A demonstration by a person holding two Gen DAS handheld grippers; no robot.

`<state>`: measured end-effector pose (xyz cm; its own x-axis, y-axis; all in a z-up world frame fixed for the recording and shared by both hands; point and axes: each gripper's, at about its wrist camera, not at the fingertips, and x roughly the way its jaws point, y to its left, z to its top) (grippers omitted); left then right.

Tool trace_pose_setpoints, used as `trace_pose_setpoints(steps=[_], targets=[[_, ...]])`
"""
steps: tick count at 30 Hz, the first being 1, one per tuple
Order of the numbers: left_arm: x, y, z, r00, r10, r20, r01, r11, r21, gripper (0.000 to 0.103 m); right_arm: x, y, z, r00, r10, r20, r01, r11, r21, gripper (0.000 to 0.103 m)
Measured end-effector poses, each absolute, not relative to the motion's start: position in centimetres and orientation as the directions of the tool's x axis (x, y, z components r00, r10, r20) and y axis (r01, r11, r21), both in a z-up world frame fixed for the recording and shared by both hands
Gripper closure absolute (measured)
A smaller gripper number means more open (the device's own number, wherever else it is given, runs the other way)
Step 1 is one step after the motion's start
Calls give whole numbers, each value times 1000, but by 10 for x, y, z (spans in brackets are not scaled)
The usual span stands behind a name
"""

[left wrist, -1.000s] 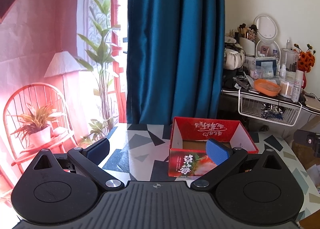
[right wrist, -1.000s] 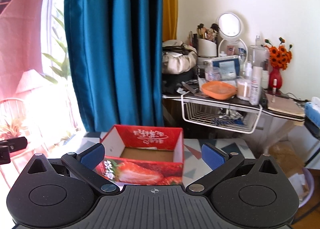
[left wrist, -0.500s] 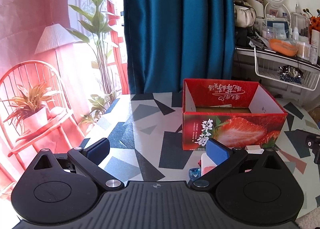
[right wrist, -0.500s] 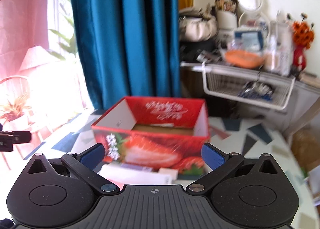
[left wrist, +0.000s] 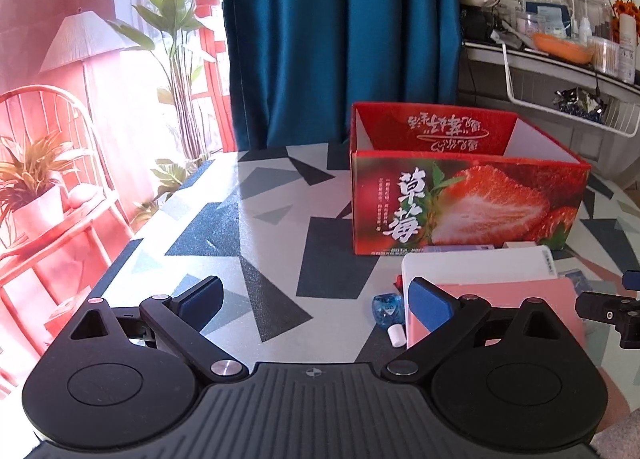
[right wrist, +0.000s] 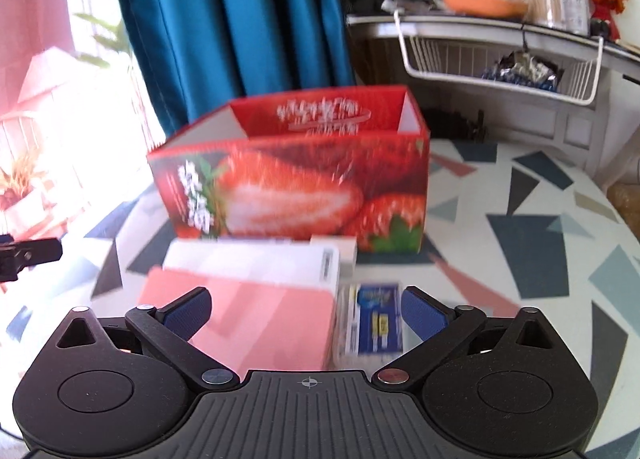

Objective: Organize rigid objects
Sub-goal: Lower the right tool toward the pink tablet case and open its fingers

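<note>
An open red strawberry carton [left wrist: 464, 203] [right wrist: 296, 187] stands on the patterned table [left wrist: 248, 227]. In front of it lie a pink-and-white flat box [left wrist: 500, 291] [right wrist: 256, 307], a small blue bottle [left wrist: 386, 309] with a white cap, and a blue-labelled packet [right wrist: 378, 323]. My left gripper [left wrist: 316, 299] is open and empty, left of the pink box, near the blue bottle. My right gripper [right wrist: 306, 309] is open and empty, low over the pink box and the packet.
A teal curtain [left wrist: 340, 39] hangs behind the table. A cluttered dressing shelf with a white wire basket [right wrist: 500, 59] stands at the back right. The table's left edge [left wrist: 132, 243] drops toward a pink wall mural.
Both grippers have tilted down and moved lower toward the table. The carton looms larger, and the pink box, bottle and packet have come into view. Both stay open.
</note>
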<state>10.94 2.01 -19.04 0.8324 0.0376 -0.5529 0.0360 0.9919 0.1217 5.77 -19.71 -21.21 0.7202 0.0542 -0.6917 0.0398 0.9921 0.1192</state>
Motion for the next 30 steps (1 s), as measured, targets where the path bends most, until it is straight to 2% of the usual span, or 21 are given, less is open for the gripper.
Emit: trace_pose_setpoints(steps=[3, 4, 6, 12, 19, 26, 28, 30], targets=[[114, 20, -200, 801, 24, -599, 57, 991, 117, 3, 57, -196, -222, 691, 78, -718, 33, 990, 139, 9], [116, 20, -203, 790, 18, -613, 64, 992, 112, 3, 57, -196, -225, 681, 88, -727, 31, 988, 149, 12], [117, 22, -209, 773, 14, -634, 67, 992, 103, 3, 59, -193, -229, 664, 106, -740, 21, 987, 160, 24], [119, 26, -218, 739, -4, -674, 74, 994, 75, 4, 60, -187, -235, 636, 148, -758, -13, 983, 181, 36], [120, 22, -226, 708, -55, -704, 122, 991, 46, 4, 66, -188, -242, 614, 164, -772, -16, 981, 196, 38], [127, 21, -234, 678, -144, -721, 159, 986, -47, 29, 68, -193, -247, 608, 173, -775, -4, 977, 214, 42], [130, 19, -237, 665, -166, -728, 177, 982, -62, 40, 68, -193, -247, 610, 174, -774, -4, 976, 216, 43], [132, 15, -240, 658, -185, -730, 192, 979, -75, 42, 68, -193, -247, 612, 173, -772, -3, 976, 217, 44]])
